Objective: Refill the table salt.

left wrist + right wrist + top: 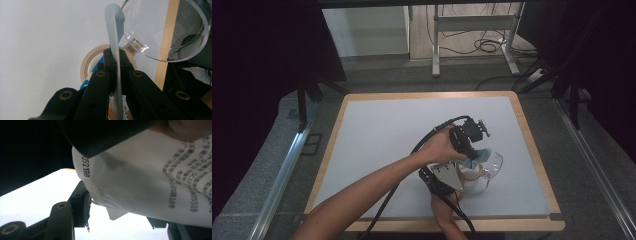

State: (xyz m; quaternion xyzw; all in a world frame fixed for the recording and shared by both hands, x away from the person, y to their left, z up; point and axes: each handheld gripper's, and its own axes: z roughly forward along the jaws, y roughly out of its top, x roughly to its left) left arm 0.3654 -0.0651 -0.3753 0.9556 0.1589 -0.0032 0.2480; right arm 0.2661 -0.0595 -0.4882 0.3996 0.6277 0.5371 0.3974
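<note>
The left gripper (116, 58) had its jaws closed on the thin edge of a packet (114, 37), which rose straight out between the tips. The right gripper (117, 212) stood part open around the packet's printed face (140, 180), which spanned its jaws; whether the pads pressed it could not be determined.
</note>
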